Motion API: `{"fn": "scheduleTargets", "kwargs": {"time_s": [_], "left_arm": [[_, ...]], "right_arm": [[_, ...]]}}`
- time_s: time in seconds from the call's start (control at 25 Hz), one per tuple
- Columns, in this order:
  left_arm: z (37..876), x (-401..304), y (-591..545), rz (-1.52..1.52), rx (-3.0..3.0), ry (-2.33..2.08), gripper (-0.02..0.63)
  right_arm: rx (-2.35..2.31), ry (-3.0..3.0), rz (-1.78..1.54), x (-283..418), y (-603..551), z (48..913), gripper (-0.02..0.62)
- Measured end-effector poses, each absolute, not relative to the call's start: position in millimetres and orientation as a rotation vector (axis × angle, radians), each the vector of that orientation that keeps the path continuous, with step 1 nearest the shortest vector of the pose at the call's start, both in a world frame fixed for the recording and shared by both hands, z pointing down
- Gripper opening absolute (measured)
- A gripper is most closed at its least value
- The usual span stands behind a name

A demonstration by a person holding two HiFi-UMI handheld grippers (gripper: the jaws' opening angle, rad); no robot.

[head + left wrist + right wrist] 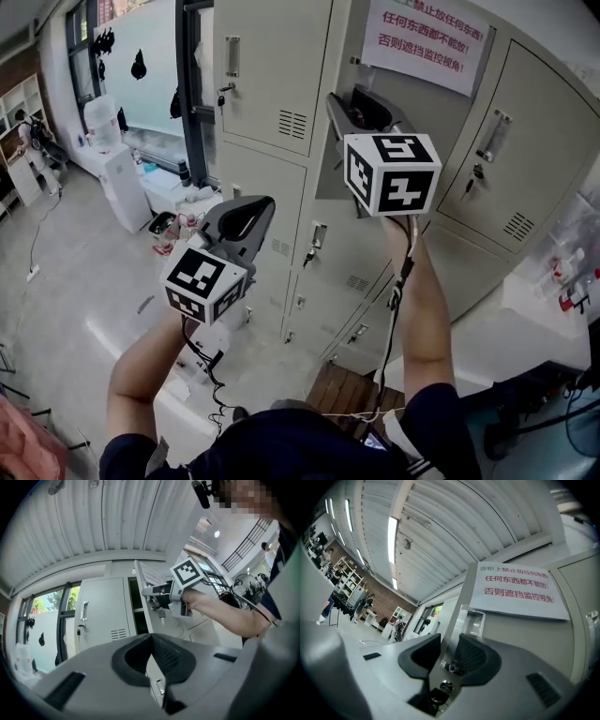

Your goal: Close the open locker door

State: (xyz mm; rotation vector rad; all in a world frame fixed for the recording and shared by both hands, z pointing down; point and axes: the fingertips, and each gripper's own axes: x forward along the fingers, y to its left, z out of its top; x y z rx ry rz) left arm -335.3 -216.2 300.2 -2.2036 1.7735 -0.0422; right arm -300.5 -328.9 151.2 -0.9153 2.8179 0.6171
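Hanging low and to one side, the left gripper (248,216) is doing no work; we are carrying it with its fingers pressed together on nothing, since this job is probably asking for only one hand. Higher up, we are holding the right gripper (449,644) at the free edge of the door (457,616). Its fingers are pinching that thin edge just above the key (162,615) dangling from the lock, likely because the edge gives the easiest swing. The door is standing out from the lockers (267,66), with its dark compartment (136,602) showing beside it. Beyond, a sign (518,590) is hanging on the next locker faces, and we are judging that the door needs swinging back flush with them.
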Motion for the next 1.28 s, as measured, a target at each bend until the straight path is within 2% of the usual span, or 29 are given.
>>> {"fn": "scheduleTargets", "kwargs": {"time_s": [0.64,1.28], "left_arm": [[304,-363,-208,-0.038,-2.370,1.507,0.003],[314,-396,-235,0.038,-2.403,1.485,0.003]], "right_arm": [[-1.111,2.771,0.631,-298,-335,153,0.135],[-1.373,2.752,0.683,-315,-369,153,0.140]]}}
